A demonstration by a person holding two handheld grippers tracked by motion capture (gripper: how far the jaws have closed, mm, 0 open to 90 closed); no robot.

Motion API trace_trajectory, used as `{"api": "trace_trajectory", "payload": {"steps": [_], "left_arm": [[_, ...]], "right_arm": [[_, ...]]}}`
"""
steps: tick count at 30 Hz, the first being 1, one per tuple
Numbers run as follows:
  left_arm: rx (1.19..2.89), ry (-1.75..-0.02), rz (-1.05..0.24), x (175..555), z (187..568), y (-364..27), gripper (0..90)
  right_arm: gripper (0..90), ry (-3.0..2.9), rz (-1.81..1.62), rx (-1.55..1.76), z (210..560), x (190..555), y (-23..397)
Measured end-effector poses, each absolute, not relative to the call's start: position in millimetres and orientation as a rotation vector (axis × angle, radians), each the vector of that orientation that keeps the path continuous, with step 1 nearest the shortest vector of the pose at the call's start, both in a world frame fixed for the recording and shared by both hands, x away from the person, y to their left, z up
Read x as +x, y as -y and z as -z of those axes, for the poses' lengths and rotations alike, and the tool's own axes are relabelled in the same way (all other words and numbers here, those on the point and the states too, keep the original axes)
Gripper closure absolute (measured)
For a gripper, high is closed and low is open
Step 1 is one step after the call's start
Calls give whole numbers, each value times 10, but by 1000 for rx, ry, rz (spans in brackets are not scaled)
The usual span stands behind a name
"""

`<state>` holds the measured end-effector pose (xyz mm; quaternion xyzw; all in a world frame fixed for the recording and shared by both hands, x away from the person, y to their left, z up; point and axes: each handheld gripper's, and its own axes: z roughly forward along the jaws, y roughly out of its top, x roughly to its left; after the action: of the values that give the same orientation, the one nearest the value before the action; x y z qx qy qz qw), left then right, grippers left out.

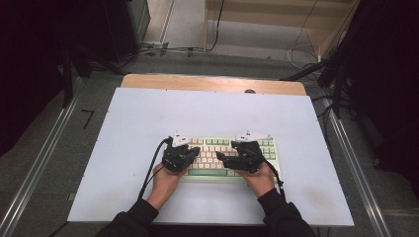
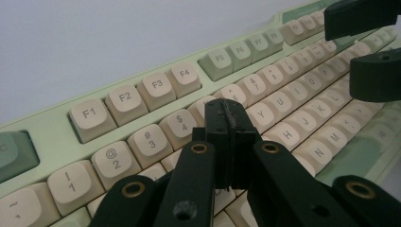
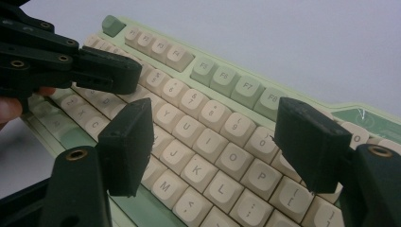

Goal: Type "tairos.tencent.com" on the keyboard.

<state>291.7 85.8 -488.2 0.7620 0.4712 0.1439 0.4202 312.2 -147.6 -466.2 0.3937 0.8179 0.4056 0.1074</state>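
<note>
One white board (image 1: 148, 123) on wooden table (image 1: 212, 81) — grey carpet (image 1: 49, 133) around.

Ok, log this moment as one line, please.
scene: green-and-cream keyboard on white table | left gripper: shut, empty, over number row | right gripper: open, empty, above letter keys

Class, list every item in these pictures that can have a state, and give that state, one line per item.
Left gripper: jaws shut, empty, poised over the keys near 5 and 6.
Right gripper: jaws open, empty, above the J-K-L keys.
Keyboard: flat on the table, keycaps in place.
Table: white sheet lying flat.
</note>
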Motion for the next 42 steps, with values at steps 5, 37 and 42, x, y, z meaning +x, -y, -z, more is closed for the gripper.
{"api": "trace_trajectory", "payload": {"steps": [5, 37, 42], "left_arm": [[1916, -1189, -361, 2923, 4891, -854, 900], [1811, -1205, -448, 2772, 4688, -1088, 303], [1784, -1224, -447, 2732, 4683, -1181, 303]], "right_arm": [[273, -2408, -1193, 1158, 4663, 3121, 1474], [273, -2391, -1202, 1167, 4640, 3124, 1520], [273, -2390, -1202, 1168, 4638, 3120, 1521]]}}
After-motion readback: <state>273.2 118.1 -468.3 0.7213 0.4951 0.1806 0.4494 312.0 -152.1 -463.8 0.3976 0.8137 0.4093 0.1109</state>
